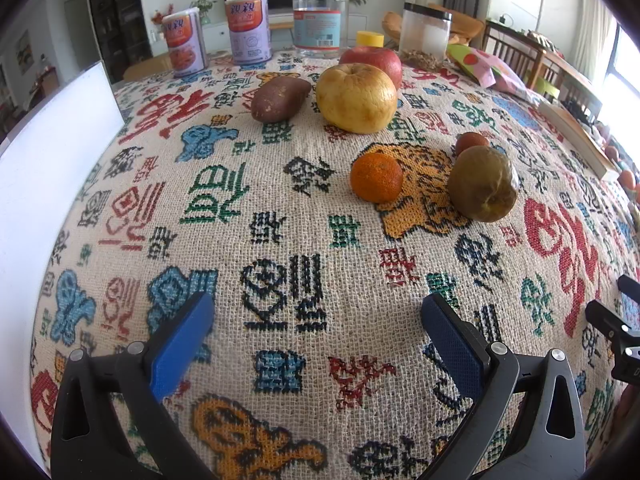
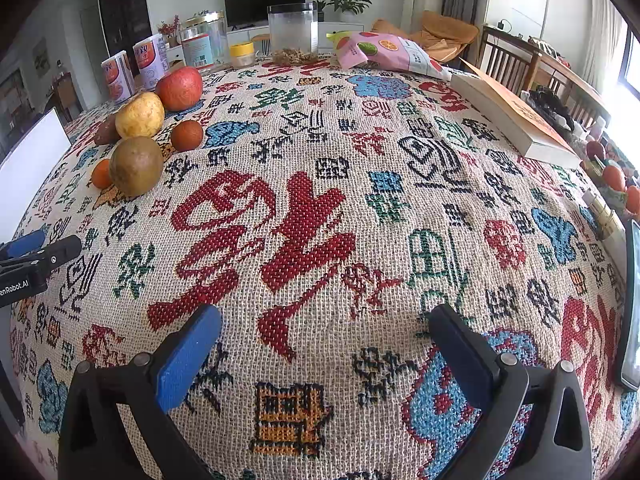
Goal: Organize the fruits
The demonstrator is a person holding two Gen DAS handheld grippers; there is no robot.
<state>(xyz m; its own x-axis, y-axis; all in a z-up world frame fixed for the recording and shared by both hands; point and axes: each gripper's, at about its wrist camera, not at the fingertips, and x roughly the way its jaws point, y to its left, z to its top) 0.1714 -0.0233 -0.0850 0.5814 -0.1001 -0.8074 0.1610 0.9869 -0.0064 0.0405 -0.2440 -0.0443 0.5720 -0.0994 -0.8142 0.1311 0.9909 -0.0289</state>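
Several fruits lie on the patterned tablecloth: a big yellow pear, a red apple behind it, a sweet potato, a tangerine, a brownish-green pear and a small reddish fruit. The right wrist view shows them at the left: yellow pear, apple, brownish pear, reddish fruit, tangerine. My left gripper is open and empty, well short of the fruits. My right gripper is open and empty over bare cloth.
Two purple cans, a clear jar, a black-lidded jar and a yellow-lidded jar stand at the back. A white board is at left. A snack bag and a book lie at right.
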